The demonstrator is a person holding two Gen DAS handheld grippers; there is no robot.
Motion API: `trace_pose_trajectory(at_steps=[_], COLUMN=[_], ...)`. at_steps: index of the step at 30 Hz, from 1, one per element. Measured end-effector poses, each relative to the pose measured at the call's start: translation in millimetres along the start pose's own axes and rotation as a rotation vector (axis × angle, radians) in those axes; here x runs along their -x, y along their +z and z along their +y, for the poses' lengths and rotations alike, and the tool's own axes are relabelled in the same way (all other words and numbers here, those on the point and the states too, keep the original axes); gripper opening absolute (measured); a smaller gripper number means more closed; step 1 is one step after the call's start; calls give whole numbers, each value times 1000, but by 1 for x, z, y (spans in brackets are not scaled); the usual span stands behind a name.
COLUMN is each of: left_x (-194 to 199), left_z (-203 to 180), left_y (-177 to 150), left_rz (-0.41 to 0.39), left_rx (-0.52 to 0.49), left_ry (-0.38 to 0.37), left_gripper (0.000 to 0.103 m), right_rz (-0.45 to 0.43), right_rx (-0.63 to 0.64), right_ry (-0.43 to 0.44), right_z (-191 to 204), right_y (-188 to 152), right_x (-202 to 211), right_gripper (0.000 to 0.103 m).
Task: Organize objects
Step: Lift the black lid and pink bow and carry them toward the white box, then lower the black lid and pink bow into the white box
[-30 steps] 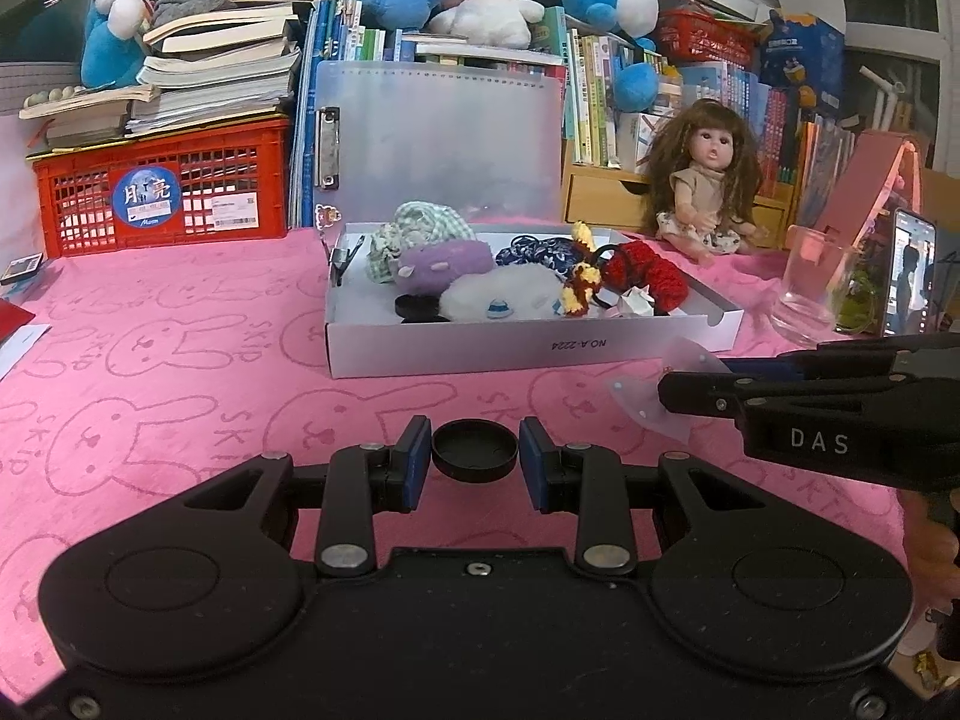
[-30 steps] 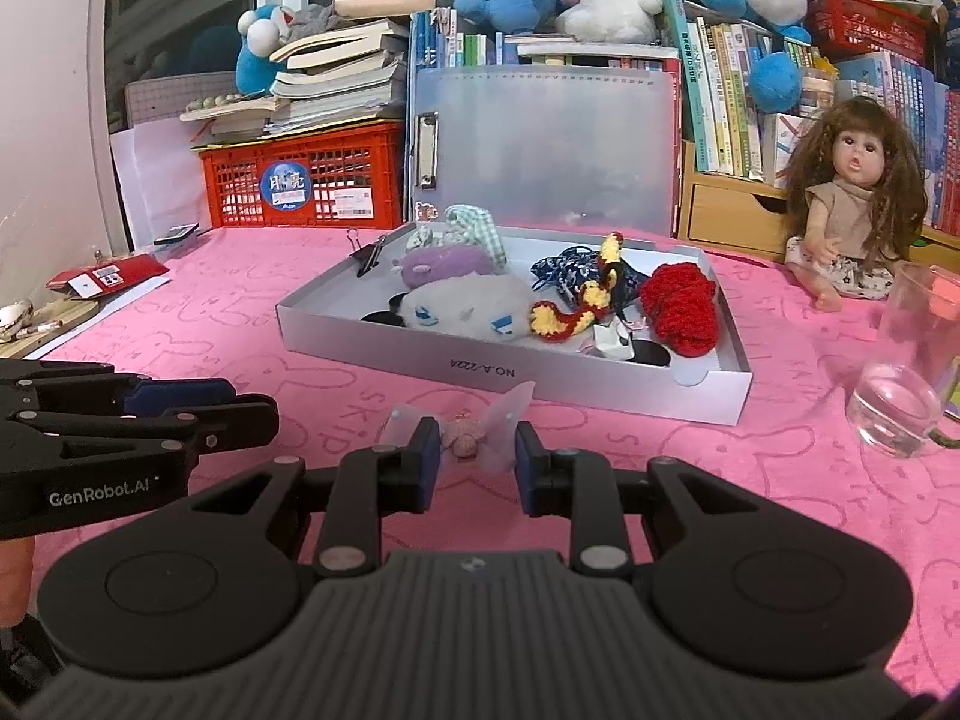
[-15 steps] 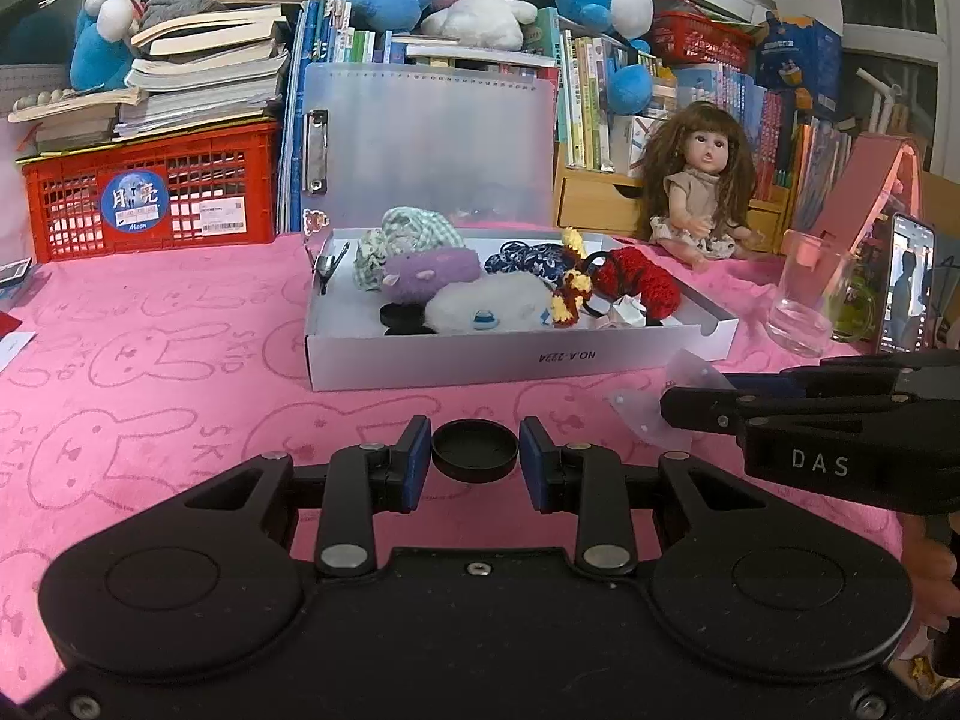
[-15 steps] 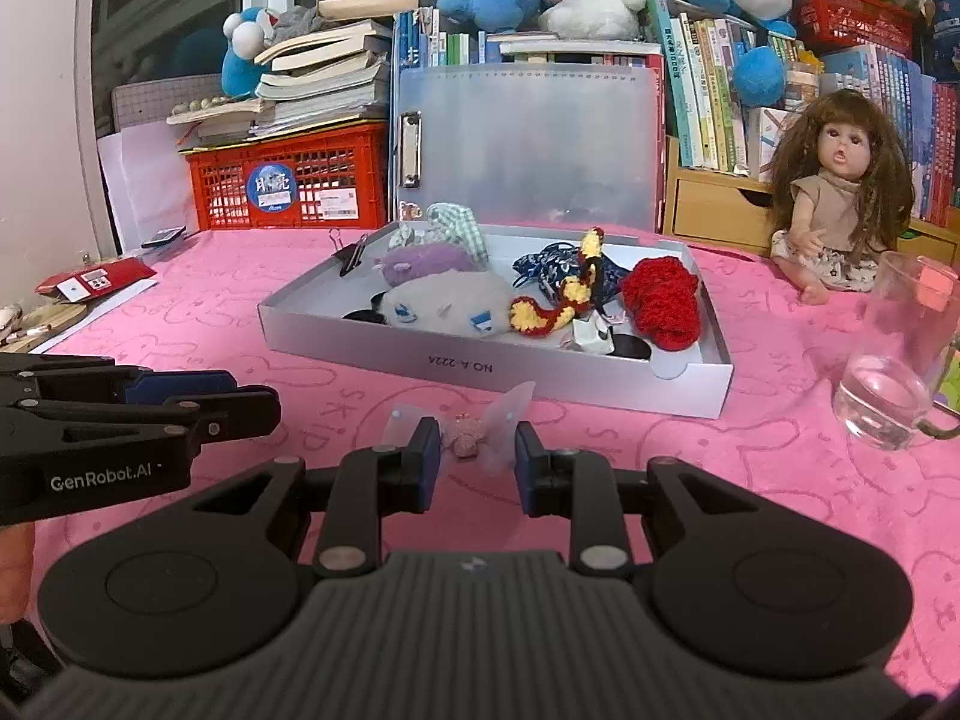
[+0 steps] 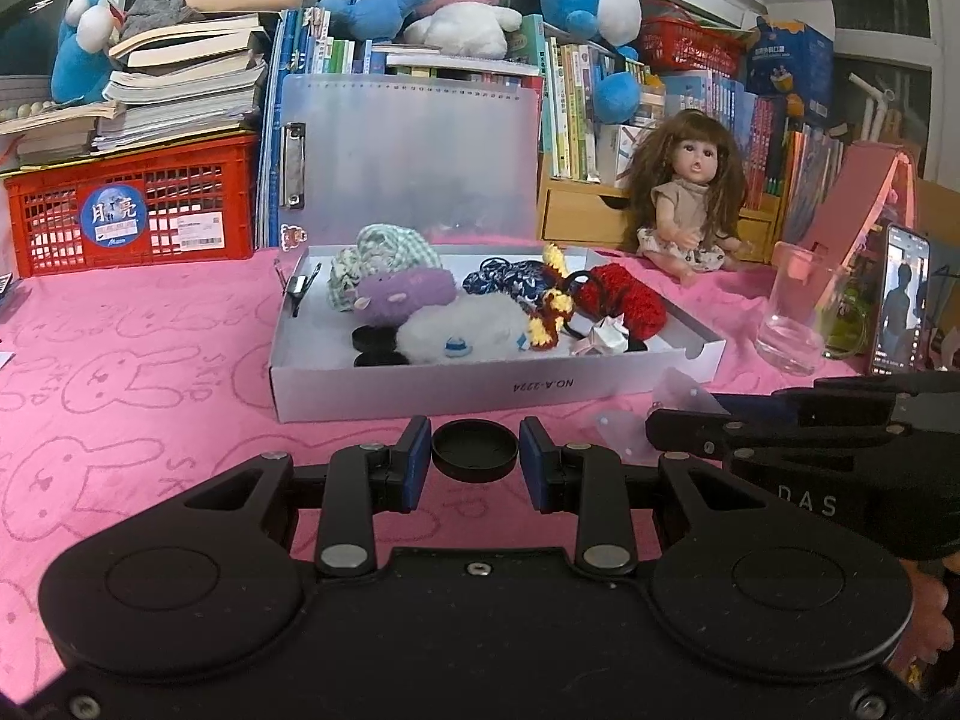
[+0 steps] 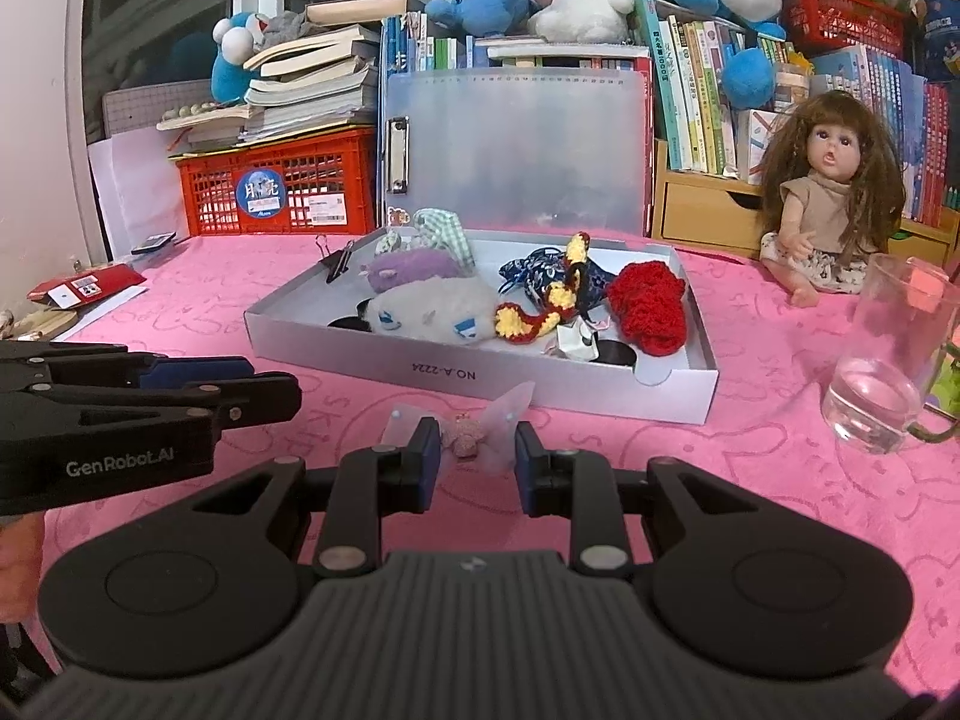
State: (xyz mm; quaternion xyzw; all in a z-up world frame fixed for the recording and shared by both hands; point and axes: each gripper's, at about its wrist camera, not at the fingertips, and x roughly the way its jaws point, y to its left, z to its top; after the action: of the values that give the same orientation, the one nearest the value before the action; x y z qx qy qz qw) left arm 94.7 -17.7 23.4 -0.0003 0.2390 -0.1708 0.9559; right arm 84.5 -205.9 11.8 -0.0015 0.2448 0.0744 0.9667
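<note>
My left gripper (image 5: 475,453) is shut on a round black lid (image 5: 474,450), held just in front of the white tray (image 5: 480,393). My right gripper (image 6: 471,450) is shut on a pink translucent bow hair clip (image 6: 465,435), also held short of the tray's front wall (image 6: 480,372). The tray holds a purple plush (image 5: 399,297), a white plush (image 5: 459,333), a red scrunchie (image 5: 627,300), a yellow and red crocheted piece (image 6: 540,312) and other small items. The left gripper also shows at the left of the right wrist view (image 6: 288,396).
A glass cup (image 6: 894,366) stands right of the tray, a doll (image 6: 834,204) behind it. A phone (image 5: 903,300) leans at far right. A red crate (image 5: 132,207), a clear folder (image 5: 414,162), books and plush toys line the back. A pink cloth (image 5: 132,372) covers the table.
Both grippers have moved forward, closer to the tray, each still holding its object. The tray looms larger in both views.
</note>
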Motion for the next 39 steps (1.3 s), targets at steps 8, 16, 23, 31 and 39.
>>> trace_pose_trajectory(at_steps=[8, 16, 23, 31, 39], left_x=[-11, -19, -31, -49, -68], left_z=[-2, -1, 5, 19, 34], left_y=[9, 24, 43, 57, 59], left_rz=[2, -13, -29, -15, 25], left_rx=[22, 17, 19, 49, 109], left_ry=[4, 17, 37, 56, 69], left_gripper=[30, 30, 30, 30, 30], right_rz=[-12, -42, -67, -45, -30], right_rx=[-8, -23, -25, -41, -65], right_ry=[-11, -36, -71, -110, -127], right_z=[-4, -13, -25, -41, -51], right_y=[4, 16, 31, 40, 47], right_x=[-1, 0, -3, -18, -31], right_gripper=[30, 30, 30, 30, 30])
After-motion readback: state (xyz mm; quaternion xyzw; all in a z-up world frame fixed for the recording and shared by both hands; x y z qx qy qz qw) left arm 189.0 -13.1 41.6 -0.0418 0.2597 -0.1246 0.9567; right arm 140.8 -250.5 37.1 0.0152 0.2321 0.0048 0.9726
